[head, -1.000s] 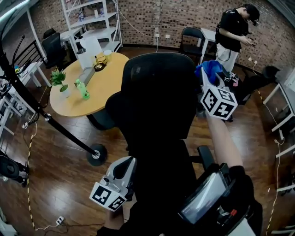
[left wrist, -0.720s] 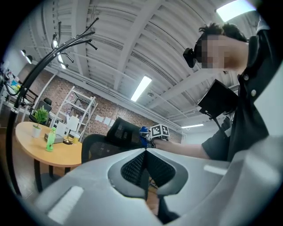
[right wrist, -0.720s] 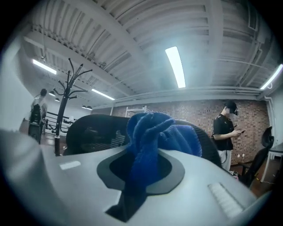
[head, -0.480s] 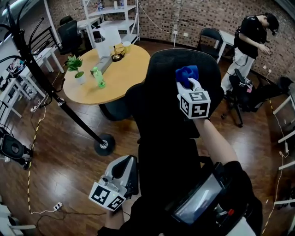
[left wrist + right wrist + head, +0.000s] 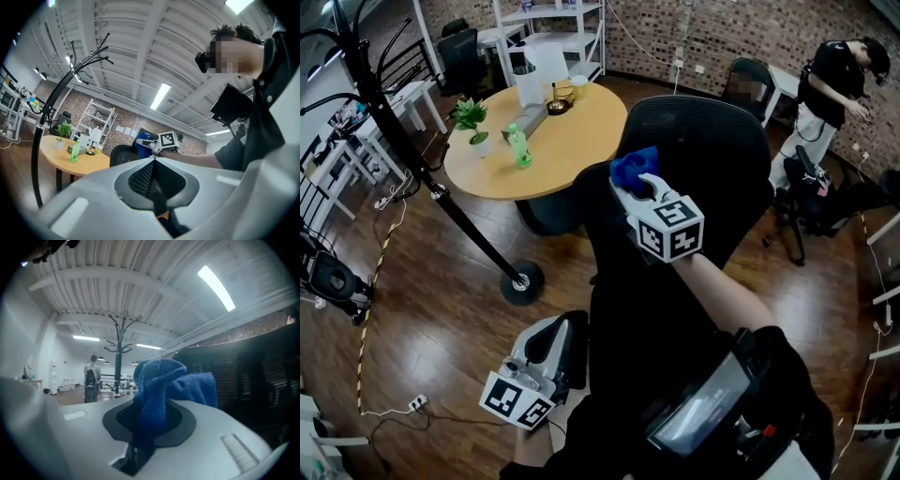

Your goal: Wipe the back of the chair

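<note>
A black mesh office chair back [image 5: 703, 155] stands right in front of me in the head view. My right gripper [image 5: 636, 185] is shut on a blue cloth [image 5: 632, 168] and holds it against the left part of the chair back, near its upper edge. In the right gripper view the blue cloth [image 5: 165, 383] bunches up between the jaws of the right gripper [image 5: 143, 430], with the dark mesh chair back [image 5: 255, 376] close on the right. My left gripper [image 5: 555, 336] hangs low at the left, shut and empty. The left gripper [image 5: 153, 161] looks up at the cloth [image 5: 142, 143].
A round wooden table [image 5: 567, 141] behind the chair carries a potted plant [image 5: 472, 117], a green bottle [image 5: 518, 147] and a white jug [image 5: 531, 82]. A black coat stand [image 5: 441, 192] leans across the left. A person [image 5: 836, 84] stands at the back right beside another chair [image 5: 752, 80].
My right gripper has carried the blue cloth leftward across the chair back, from its right edge to its left part. The left gripper has stayed low at the left.
</note>
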Action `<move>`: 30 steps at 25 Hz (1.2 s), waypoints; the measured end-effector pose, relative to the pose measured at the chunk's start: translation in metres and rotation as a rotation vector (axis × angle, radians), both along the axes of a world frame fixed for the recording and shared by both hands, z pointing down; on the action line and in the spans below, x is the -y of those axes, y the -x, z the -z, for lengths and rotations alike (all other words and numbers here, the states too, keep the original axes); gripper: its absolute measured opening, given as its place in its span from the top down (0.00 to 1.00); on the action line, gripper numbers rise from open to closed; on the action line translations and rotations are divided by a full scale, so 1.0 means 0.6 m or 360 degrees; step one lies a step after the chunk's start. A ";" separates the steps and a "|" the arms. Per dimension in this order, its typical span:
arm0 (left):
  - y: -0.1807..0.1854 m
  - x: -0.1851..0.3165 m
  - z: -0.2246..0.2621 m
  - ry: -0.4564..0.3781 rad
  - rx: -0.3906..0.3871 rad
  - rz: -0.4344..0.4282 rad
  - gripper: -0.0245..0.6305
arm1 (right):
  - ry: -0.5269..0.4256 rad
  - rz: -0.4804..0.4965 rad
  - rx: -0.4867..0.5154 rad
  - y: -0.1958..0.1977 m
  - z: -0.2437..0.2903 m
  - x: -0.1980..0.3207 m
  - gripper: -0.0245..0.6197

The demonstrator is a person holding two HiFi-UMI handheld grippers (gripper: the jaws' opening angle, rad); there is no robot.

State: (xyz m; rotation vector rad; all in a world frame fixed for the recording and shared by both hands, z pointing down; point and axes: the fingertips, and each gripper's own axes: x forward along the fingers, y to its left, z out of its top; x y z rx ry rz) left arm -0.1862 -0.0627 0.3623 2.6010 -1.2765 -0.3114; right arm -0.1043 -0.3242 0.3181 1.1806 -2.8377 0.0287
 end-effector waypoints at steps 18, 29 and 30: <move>-0.029 -0.005 -0.004 0.0043 0.0072 0.0011 0.96 | 0.0277 -0.0132 0.0301 -0.151 -0.106 0.086 0.88; -0.150 0.011 -0.001 0.0044 0.0094 -0.0285 0.96 | 0.0271 -0.0700 0.0442 -0.503 -0.111 0.074 0.88; -0.157 0.012 0.000 0.0047 0.0095 -0.0299 0.96 | 0.0273 -0.0734 0.0437 -0.529 -0.111 0.071 0.88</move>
